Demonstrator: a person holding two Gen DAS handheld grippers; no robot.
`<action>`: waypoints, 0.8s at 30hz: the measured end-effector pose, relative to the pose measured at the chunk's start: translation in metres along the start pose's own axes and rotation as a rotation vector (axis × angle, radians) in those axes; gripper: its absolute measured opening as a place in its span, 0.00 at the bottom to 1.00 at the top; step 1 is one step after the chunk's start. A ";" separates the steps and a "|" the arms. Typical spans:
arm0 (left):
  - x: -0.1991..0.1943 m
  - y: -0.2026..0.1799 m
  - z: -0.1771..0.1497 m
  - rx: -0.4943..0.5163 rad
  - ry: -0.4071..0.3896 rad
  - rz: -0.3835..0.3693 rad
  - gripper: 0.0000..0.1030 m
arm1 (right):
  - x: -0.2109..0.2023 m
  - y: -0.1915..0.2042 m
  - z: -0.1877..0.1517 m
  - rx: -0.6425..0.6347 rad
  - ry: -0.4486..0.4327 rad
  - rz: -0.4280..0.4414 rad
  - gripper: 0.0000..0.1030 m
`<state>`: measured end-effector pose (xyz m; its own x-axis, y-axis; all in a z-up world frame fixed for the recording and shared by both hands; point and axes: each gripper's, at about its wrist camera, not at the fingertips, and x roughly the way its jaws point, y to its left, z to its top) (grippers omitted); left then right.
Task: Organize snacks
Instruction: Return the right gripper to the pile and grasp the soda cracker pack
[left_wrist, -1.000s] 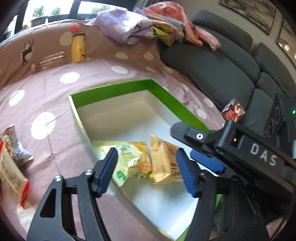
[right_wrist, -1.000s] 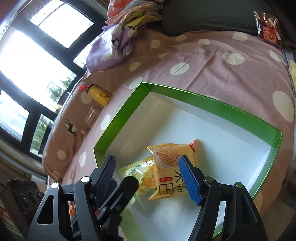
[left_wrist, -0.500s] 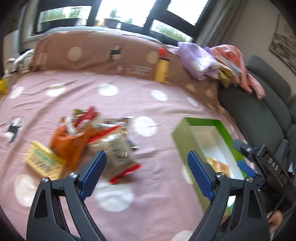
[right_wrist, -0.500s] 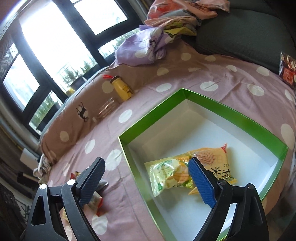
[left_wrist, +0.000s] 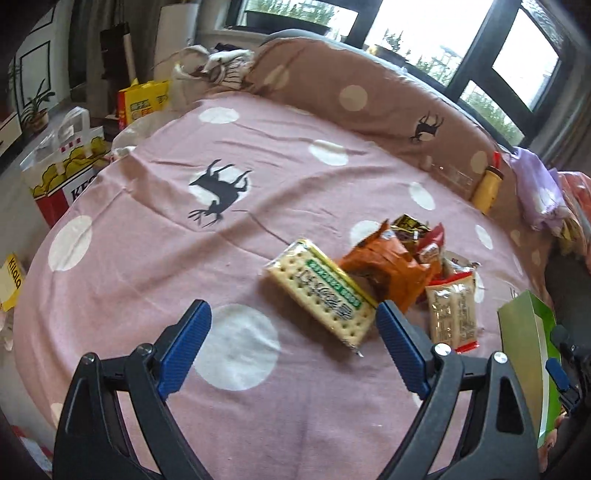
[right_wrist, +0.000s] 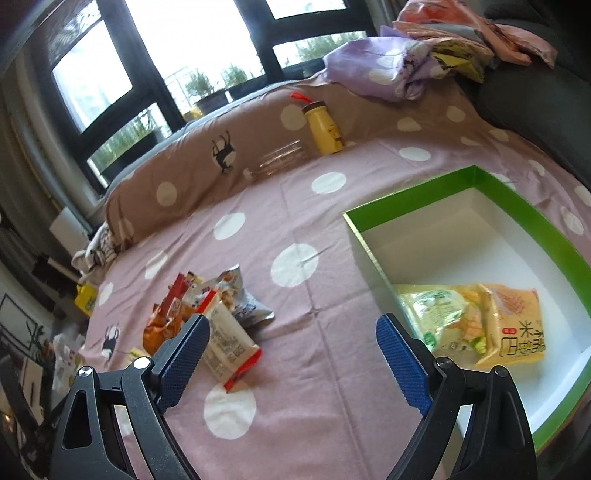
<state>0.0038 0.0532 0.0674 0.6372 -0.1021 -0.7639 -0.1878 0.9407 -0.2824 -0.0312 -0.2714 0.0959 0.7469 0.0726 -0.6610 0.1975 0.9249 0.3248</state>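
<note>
Left hand-held gripper (left_wrist: 290, 334) jaws apart, empty, yellow-green cracker packet (left_wrist: 320, 292) lower centre, right hand-held gripper (right_wrist: 290, 345) likewise apart, green-walled white cardboard box (right_wrist: 517, 201) right, apparently two snack bags inside

Black tools (left_wrist: 290, 341), blue ribbed pads (right_wrist: 400, 360), silver screws.

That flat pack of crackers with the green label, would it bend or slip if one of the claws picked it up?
The cracker pack looks flat and boxy, so it probably stays fairly stiff rather than drooping. Its clear wrapper shines, so it may be a little slippery between the pads. The crackers inside likely crack under a hard squeeze. It lies flat on the spotted cloth, so it should slide, not roll.
</note>
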 end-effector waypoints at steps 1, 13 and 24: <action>0.001 0.009 0.002 -0.019 0.003 0.009 0.88 | 0.005 0.009 -0.003 -0.026 0.030 0.031 0.89; 0.016 0.073 0.015 -0.241 0.073 0.022 0.87 | 0.081 0.155 -0.030 -0.416 0.356 0.248 0.89; 0.006 0.089 0.022 -0.276 0.034 0.044 0.81 | 0.140 0.212 -0.049 -0.621 0.425 0.202 0.89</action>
<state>0.0071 0.1433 0.0505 0.5993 -0.0781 -0.7967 -0.4146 0.8211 -0.3923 0.0841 -0.0466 0.0395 0.3986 0.2826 -0.8725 -0.4022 0.9089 0.1106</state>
